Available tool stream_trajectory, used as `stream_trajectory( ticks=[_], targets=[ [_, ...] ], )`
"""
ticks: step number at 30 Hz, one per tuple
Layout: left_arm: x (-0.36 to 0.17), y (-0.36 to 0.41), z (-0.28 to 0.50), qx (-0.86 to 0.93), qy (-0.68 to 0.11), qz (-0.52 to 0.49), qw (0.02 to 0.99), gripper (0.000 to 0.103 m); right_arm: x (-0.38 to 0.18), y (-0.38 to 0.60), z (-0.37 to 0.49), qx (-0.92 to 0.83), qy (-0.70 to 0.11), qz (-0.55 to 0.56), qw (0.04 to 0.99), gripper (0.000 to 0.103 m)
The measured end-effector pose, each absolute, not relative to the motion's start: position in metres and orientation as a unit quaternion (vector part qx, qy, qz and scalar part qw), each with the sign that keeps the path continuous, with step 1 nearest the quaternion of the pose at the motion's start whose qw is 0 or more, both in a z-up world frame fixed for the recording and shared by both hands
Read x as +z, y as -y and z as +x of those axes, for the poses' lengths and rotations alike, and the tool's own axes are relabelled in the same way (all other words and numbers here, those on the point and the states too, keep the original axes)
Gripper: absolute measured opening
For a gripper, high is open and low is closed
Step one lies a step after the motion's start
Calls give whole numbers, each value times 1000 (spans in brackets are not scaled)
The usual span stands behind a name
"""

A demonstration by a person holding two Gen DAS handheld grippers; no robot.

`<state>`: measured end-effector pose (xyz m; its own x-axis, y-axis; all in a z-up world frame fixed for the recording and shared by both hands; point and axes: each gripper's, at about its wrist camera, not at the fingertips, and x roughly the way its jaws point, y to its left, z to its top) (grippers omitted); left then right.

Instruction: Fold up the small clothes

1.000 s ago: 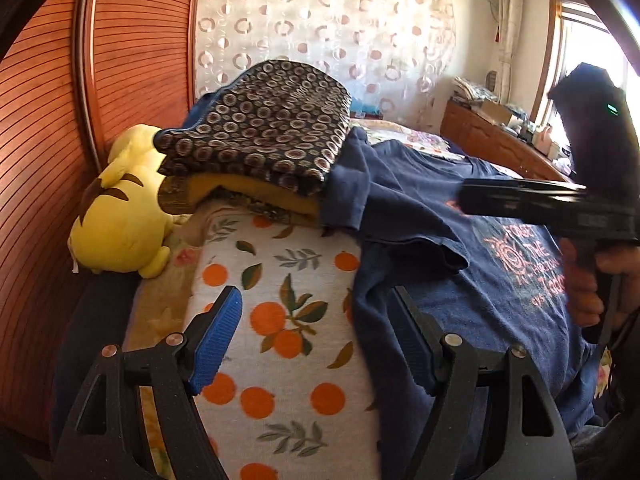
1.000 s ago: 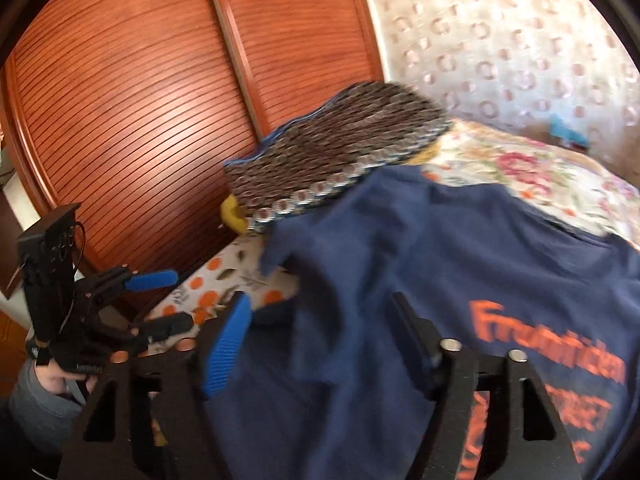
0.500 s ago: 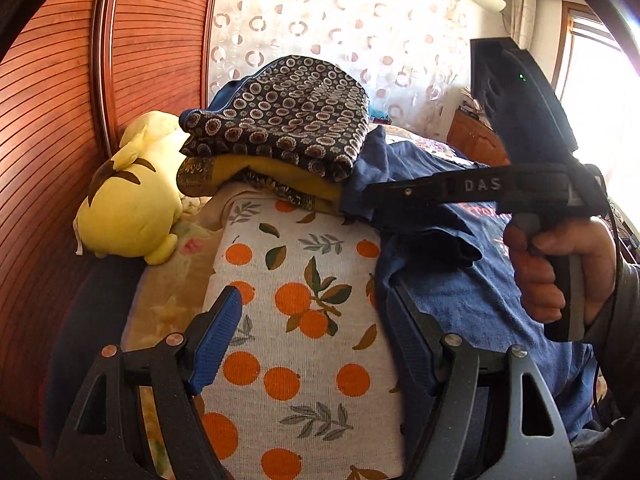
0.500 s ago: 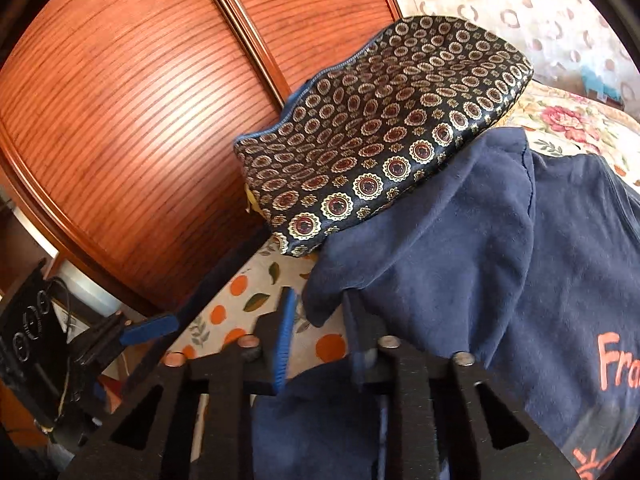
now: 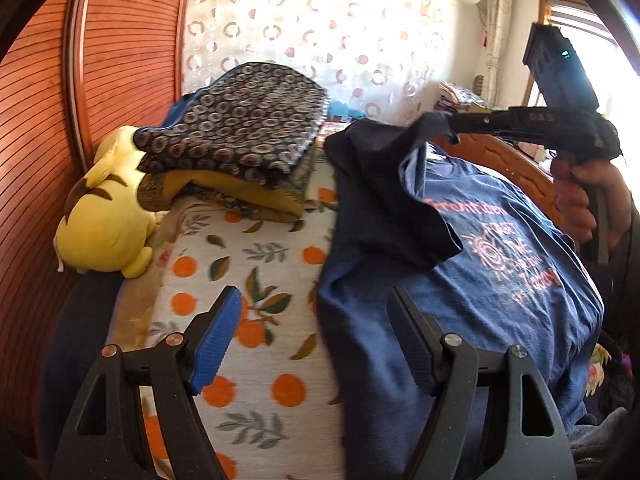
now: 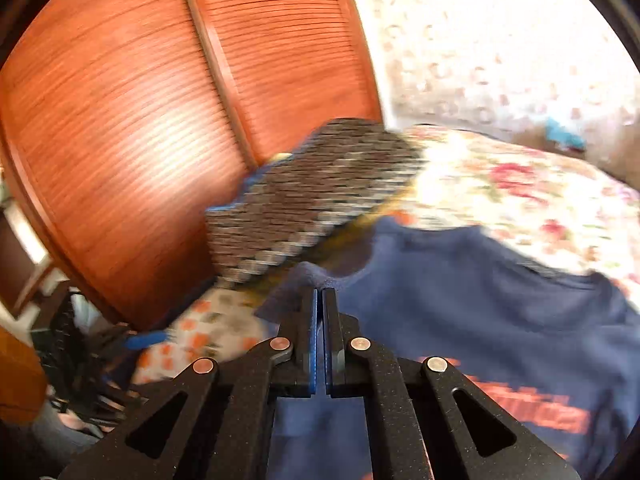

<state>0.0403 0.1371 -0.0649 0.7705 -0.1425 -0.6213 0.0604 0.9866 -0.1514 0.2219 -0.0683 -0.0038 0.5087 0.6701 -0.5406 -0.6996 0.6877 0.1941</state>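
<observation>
A navy T-shirt [image 5: 480,280] with orange print lies on the bed. My right gripper [image 6: 320,292] is shut on the shirt's left sleeve [image 5: 392,184] and holds it lifted above the shirt body; it also shows in the left wrist view [image 5: 450,124]. The T-shirt also shows in the right wrist view [image 6: 480,320]. My left gripper [image 5: 316,320] is open and empty, low over the shirt's near left edge and the orange-print blanket [image 5: 248,280].
A stack of folded clothes [image 5: 240,140], topped by a dark circle-patterned piece, sits at the bed's far left. A yellow plush toy [image 5: 104,216] lies beside it. A wooden slatted wardrobe [image 5: 80,80] stands on the left. A floral bedspread [image 6: 520,184] lies behind the shirt.
My right gripper closed on the shirt's left sleeve and lifted it up and to the right. My left gripper stayed open and shifted slightly.
</observation>
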Motion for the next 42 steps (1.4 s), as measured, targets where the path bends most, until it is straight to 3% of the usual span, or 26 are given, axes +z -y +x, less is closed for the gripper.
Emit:
stream_trajectory(
  ticks=[9, 17, 24, 42],
  targets=[
    [-69, -112, 53, -69, -347, -46, 934, 76, -41, 113, 250, 249, -339, -61, 905, 5],
    [-61, -90, 65, -83, -343, -29, 935, 76, -50, 131, 229, 258, -323, -32, 910, 31],
    [-52, -55, 86, -100, -334, -7, 937, 76, -52, 225, 194, 219, -319, -5, 922, 49],
    [-72, 82, 150, -196, -395, 83, 894, 76, -72, 407, 150, 65, -352, 65, 932, 55]
  ],
)
